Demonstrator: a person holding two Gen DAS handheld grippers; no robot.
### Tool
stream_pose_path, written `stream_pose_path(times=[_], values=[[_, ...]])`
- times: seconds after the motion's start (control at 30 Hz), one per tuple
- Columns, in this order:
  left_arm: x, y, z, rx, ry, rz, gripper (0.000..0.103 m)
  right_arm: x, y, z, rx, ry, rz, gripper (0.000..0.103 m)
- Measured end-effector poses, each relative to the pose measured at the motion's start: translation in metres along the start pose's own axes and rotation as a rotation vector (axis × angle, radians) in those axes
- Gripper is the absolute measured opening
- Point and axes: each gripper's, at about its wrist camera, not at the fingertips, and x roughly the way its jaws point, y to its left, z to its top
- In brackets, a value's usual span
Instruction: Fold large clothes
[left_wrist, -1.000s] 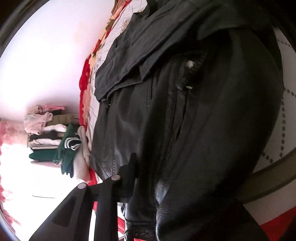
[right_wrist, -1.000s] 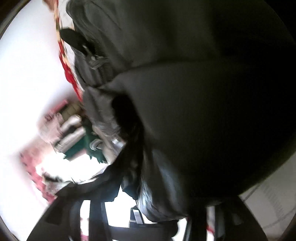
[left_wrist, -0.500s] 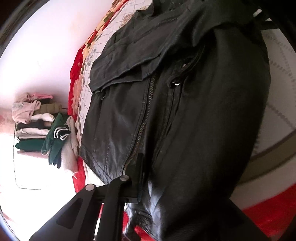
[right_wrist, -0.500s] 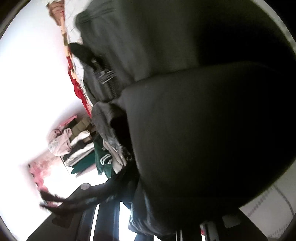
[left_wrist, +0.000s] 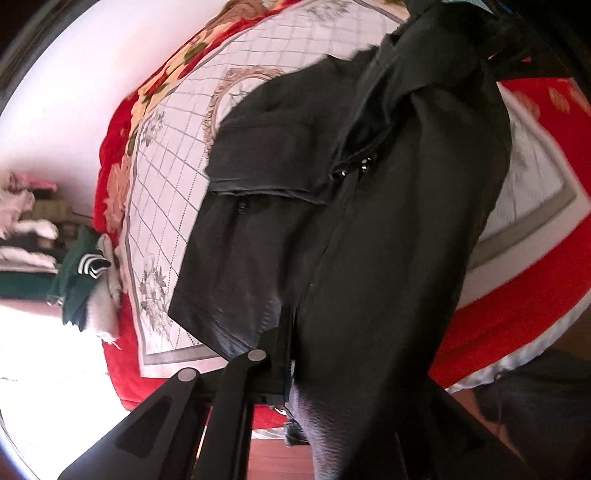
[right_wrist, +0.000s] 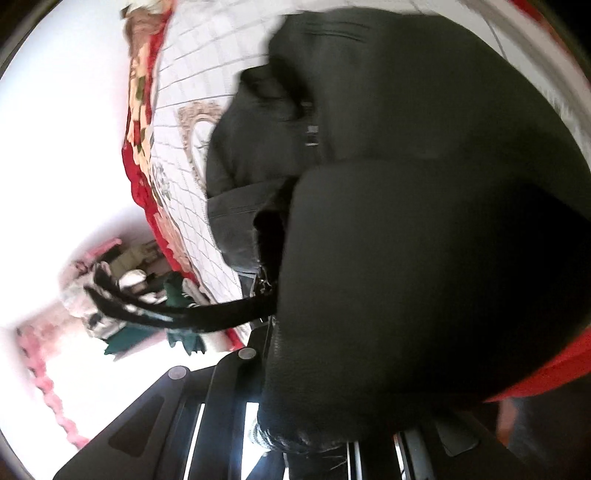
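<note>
Black jackets: one, hung between both tools
Tools: two, the left tool and the right tool, each clamped on the jacket
Straps: one black strap, trailing from the jacket
Beds: one, with a red-bordered checked blanket
Green garments: one, beside the bed
Stacks of folded clothes: one, too blurred for counting pieces

Jacket hides right tongs (tips unseen).
</note>
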Motion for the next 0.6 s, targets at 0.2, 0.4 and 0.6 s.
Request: stream_pose_path(times=[0.2,0.4,0.6], values=[[0.035,0.085,0.022,-0.157,0.040,-0.131,0.009,0.048,0.082,0.014,-0.068,0.020,-0.104,0.011],[0.108,0.158,0.033,-0.246,0.116,-0.251,0.014,0.127,0.116,0.014,-0.102,0.060,-0.220,0.015],[0.184,0.208,0.020,-0.300,0.236,-0.457,0.026,0.237,0.146,0.047,-0.121,0.143,-0.293,0.042]])
